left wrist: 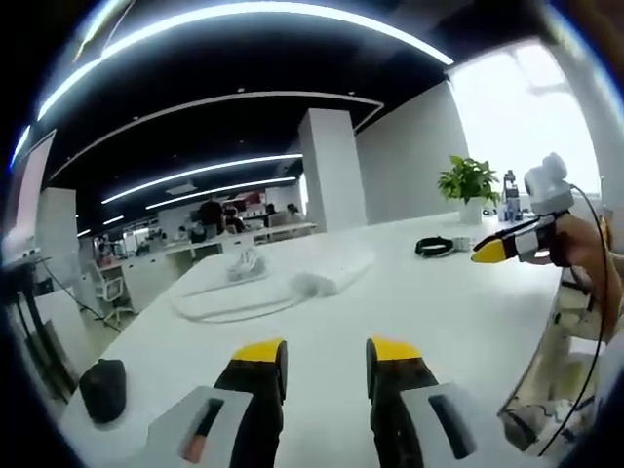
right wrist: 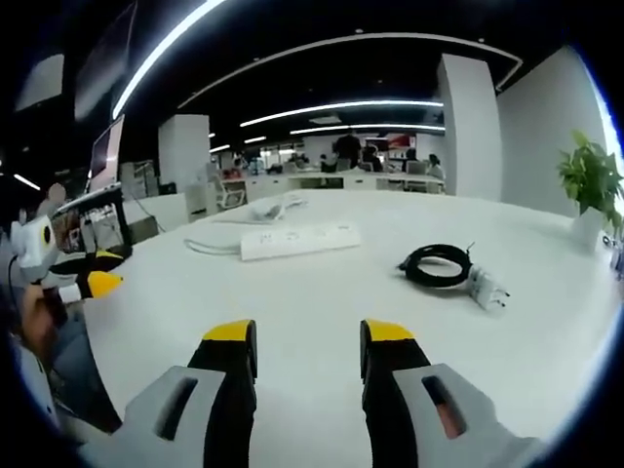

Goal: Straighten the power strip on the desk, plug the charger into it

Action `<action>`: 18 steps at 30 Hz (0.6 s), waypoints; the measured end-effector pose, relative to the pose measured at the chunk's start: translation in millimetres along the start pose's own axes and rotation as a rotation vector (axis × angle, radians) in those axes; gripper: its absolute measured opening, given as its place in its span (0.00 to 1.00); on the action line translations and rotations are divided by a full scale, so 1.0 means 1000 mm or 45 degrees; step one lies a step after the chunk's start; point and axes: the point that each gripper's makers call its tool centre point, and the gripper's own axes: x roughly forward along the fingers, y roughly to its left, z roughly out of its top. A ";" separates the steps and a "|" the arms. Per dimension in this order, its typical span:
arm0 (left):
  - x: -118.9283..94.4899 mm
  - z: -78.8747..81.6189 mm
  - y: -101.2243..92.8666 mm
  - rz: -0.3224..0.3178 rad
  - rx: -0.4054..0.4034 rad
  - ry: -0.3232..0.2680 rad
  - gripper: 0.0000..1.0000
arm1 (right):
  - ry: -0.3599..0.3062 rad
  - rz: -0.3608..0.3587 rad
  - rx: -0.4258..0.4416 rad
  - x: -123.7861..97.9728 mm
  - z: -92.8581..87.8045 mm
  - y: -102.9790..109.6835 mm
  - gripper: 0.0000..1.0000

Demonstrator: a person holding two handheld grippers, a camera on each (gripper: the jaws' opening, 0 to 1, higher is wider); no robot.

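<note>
Both grippers hover open, holding nothing — the power strip (right wrist: 299, 240) lies ahead of the right gripper (right wrist: 307, 343), long axis crosswise on the table (right wrist: 292, 302); charger (right wrist: 485, 286) sits right of it.

Left tongs (left wrist: 326, 356) and right tongs (right wrist: 303, 336) both parted and empty, level, yellow tips forward.

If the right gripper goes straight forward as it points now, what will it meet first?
Probably the white power strip. It lies ahead of the open right gripper, slightly left, with bare desk between. Depth is uncertain.
</note>
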 end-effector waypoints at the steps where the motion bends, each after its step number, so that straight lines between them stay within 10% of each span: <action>1: 0.000 0.000 0.000 0.001 -0.002 0.000 0.33 | -0.001 0.002 0.001 0.000 0.000 0.000 0.43; 18: 0.002 -0.001 0.000 0.015 -0.018 0.014 0.32 | -0.044 0.033 -0.066 0.014 0.016 -0.006 0.42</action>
